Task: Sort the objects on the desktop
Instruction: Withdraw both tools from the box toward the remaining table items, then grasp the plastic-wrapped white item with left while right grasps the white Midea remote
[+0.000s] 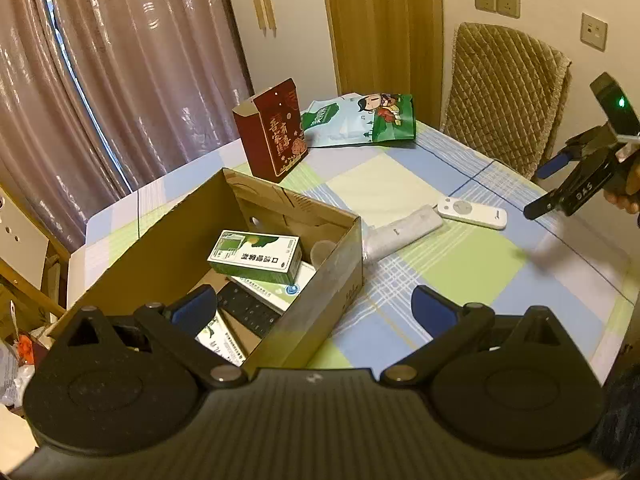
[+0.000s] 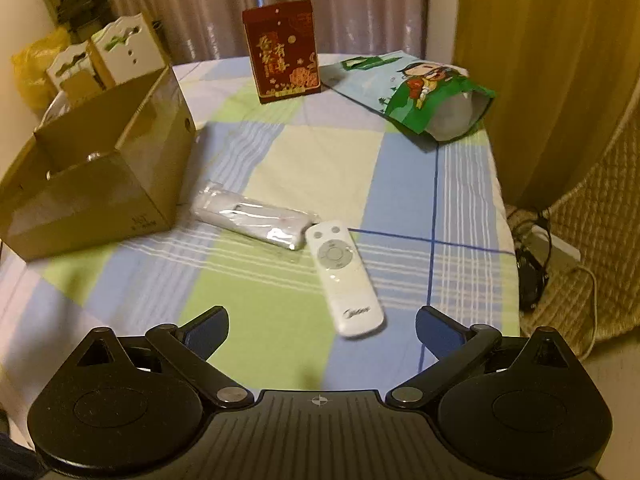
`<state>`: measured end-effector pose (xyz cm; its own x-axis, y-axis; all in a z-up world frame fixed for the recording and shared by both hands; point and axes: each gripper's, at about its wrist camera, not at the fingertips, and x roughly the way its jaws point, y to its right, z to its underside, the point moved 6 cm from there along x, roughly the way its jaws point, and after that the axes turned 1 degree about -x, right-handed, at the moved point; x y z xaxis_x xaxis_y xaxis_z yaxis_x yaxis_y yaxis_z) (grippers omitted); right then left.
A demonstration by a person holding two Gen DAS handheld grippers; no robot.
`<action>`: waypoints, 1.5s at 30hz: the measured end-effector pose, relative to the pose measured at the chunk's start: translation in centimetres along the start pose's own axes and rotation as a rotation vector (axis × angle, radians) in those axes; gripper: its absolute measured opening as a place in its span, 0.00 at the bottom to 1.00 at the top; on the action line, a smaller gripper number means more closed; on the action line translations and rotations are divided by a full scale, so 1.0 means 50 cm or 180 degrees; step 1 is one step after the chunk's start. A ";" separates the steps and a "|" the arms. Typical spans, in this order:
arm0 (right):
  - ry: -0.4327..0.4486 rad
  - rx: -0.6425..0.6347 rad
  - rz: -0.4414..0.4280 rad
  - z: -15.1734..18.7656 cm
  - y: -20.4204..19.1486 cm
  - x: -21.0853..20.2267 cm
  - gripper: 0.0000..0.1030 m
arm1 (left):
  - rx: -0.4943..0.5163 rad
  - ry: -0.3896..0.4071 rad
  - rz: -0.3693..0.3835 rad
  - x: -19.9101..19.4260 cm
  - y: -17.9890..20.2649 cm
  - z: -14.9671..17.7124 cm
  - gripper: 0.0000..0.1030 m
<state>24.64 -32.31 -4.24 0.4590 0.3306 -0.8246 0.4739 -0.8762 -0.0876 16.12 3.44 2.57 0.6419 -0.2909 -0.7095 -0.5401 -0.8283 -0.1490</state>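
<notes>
though empty, right gripper [image 2: 322, 326] over remote [image 2: 344, 276]

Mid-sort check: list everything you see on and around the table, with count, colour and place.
cardboard box: 1, brown, table's left side, open-topped
green carton: 1, green-white, inside the box on top
black remote: 1, black, inside the box
other packets: at least 2, white-green, under the carton
white remote: 1, white, on the tablecloth, mid-table
wrapped remote: 1, white in clear plastic, between box and white remote
red box: 1, dark red, upright, far edge
snack bag: 1, green-blue, lying far right
tablecloth: 1, blue-green-cream check
chair: 1, tan quilted, beyond the table
left hand-held gripper: open, over the box corner
right hand-held gripper: open, near the white remote
</notes>
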 end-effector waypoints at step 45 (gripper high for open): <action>-0.0144 0.0767 -0.0126 0.214 0.120 -0.028 0.39 | 0.0546 -0.1591 0.0415 0.579 0.259 -0.085 0.96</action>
<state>18.77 -41.77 -9.58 0.4070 0.3550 -0.8416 0.2954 -0.9230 -0.2465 30.03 -17.72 -17.00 0.2492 -0.0882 -0.9644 -0.7060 -0.6983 -0.1186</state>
